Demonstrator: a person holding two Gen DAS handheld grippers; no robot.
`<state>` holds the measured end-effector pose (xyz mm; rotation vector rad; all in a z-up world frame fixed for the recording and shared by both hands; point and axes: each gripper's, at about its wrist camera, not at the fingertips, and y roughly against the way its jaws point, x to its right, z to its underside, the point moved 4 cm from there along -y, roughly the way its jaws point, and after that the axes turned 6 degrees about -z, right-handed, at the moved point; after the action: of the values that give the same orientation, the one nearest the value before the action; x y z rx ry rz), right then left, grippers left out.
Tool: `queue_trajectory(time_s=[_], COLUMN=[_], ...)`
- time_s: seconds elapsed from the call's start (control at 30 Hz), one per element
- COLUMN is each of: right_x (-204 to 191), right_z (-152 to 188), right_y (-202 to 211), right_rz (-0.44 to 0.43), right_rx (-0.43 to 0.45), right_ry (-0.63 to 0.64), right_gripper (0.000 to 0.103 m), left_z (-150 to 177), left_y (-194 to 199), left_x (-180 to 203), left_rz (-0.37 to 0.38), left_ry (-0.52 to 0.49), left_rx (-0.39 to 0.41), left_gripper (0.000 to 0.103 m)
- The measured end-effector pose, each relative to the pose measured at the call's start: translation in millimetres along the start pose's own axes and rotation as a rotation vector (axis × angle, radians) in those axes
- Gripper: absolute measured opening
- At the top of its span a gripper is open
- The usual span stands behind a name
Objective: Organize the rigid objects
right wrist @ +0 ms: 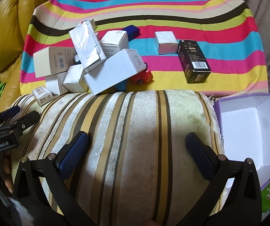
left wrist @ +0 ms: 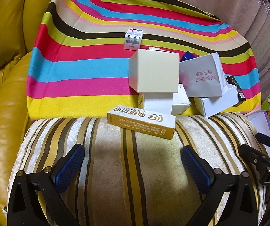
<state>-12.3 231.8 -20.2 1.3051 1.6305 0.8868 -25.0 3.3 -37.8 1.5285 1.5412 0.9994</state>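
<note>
STEP: start, nothing picked | TONGS: left tongs (left wrist: 133, 162) and right tongs (right wrist: 136, 150) both spread wide, empty, above striped velvet cushion (right wrist: 135, 124) | THINGS: jumbled white cardboard boxes (right wrist: 89, 60) far-left on rainbow-striped cloth (right wrist: 172, 9); long yellow carton (left wrist: 141, 121) nearest; black box (right wrist: 193, 61) far-right | NEXT: likely grasp carton, carry to open purple-edged box (right wrist: 251, 126) at right

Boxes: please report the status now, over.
Left tongs open, right tongs open, both empty over cushion. Boxes piled on cloth. Bin open, nothing inside. Path clear.
</note>
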Motion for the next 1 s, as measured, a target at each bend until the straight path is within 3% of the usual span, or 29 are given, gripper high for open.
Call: queue_trajectory(time_s=[0.3, 0.57, 0.7, 0.77, 0.9, 1.0], right_x=[8.7, 12.7, 16.9, 18.7, 14.2, 4.8], right_z=[-6.8, -10.8, -15.7, -17.7, -23.7, -32.9], right_y=[-6.4, -5.8, -2.1, -1.1, 4.0, 9.3], right_rz=[-0.088, -0.166, -0.239, -0.261, -0.258, -0.181], right_rx=[-0.028, -0.023, 0.005, 0.016, 0.047, 0.095], right_ry=[0.055, 0.093, 0.075, 0.066, 0.101, 0.159], right_gripper=[0.103, 0.103, 0.103, 0.103, 0.103, 0.103], left_z=[-29.3, -39.8, -39.1, -38.6, -37.2, -36.2], left_y=[-24.3, -48.6, -51.4, -50.2, -47.0, -42.7], left_x=[-2.5, 10.1, 17.9, 20.7, 20.4, 19.7], left_rz=[0.102, 0.151, 0.147, 0.146, 0.145, 0.145], left_ry=[0.004, -0.102, -0.149, -0.165, -0.165, -0.158], left_rx=[-0.047, -0.110, -0.109, -0.099, -0.084, -0.061], left_gripper=[0.103, 0.103, 0.088, 0.086, 0.085, 0.085])
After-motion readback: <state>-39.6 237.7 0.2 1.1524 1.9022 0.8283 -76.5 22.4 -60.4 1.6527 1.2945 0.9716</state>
